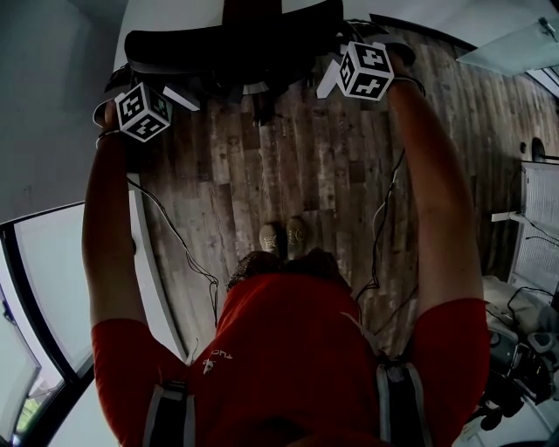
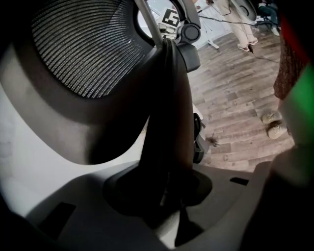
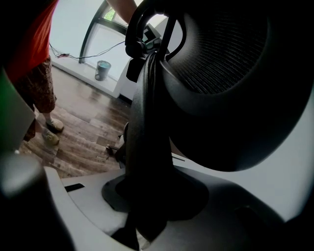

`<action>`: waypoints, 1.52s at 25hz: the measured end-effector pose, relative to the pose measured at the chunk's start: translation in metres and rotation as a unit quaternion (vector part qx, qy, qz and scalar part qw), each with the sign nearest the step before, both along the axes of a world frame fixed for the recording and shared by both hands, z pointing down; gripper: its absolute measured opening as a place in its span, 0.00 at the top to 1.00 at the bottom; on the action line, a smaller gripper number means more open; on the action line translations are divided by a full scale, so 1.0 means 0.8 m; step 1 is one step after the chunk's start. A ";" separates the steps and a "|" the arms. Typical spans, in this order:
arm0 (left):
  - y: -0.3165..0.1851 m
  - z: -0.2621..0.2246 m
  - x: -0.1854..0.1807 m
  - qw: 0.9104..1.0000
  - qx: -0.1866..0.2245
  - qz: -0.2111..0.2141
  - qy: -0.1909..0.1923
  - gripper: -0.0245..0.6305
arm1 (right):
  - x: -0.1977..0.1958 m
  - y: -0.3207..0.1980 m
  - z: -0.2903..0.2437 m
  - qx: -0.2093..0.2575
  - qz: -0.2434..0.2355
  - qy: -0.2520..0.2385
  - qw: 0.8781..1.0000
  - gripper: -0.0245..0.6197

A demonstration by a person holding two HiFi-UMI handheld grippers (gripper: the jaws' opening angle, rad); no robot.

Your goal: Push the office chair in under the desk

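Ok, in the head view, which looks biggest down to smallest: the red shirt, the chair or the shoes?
Largest: red shirt, though it is nearest the camera.
Then: office chair.
Smallest: shoes, farthest away.

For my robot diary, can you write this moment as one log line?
left gripper: shut on office chair back | right gripper: shut on office chair back | desk: beyond chair

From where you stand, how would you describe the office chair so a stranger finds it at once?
Follow the wooden floor to the white desk at its far end. The office chair stands right before it. Nothing else there is black with a curved mesh back.
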State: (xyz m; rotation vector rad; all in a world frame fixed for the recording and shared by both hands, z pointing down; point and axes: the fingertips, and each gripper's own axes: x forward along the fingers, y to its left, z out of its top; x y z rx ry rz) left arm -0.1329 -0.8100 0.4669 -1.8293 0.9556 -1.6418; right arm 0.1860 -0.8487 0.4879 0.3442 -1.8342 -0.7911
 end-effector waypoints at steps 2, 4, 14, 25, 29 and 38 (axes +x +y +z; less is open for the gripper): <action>0.001 0.002 0.002 1.000 0.001 -0.002 0.002 0.74 | 0.002 0.000 0.002 -0.002 0.003 0.000 1.000 0.75; 0.002 0.003 0.003 1.000 0.001 -0.003 0.006 0.73 | 0.002 -0.001 0.003 -0.009 0.010 -0.003 1.000 0.73; 0.023 -0.021 -0.001 0.999 0.029 -0.021 0.035 0.57 | 0.013 0.015 -0.024 -0.006 0.032 -0.012 0.999 0.59; 0.102 -0.081 0.001 0.986 0.088 -0.051 0.135 0.56 | 0.045 0.082 -0.089 0.012 0.085 -0.086 0.993 0.58; 0.144 -0.101 0.025 0.957 0.111 -0.073 0.258 0.56 | 0.035 0.123 -0.121 0.008 0.117 -0.199 0.973 0.59; 0.242 -0.183 0.121 0.838 0.154 -0.058 0.521 0.65 | -0.011 0.232 -0.199 -0.022 0.115 -0.441 0.890 0.70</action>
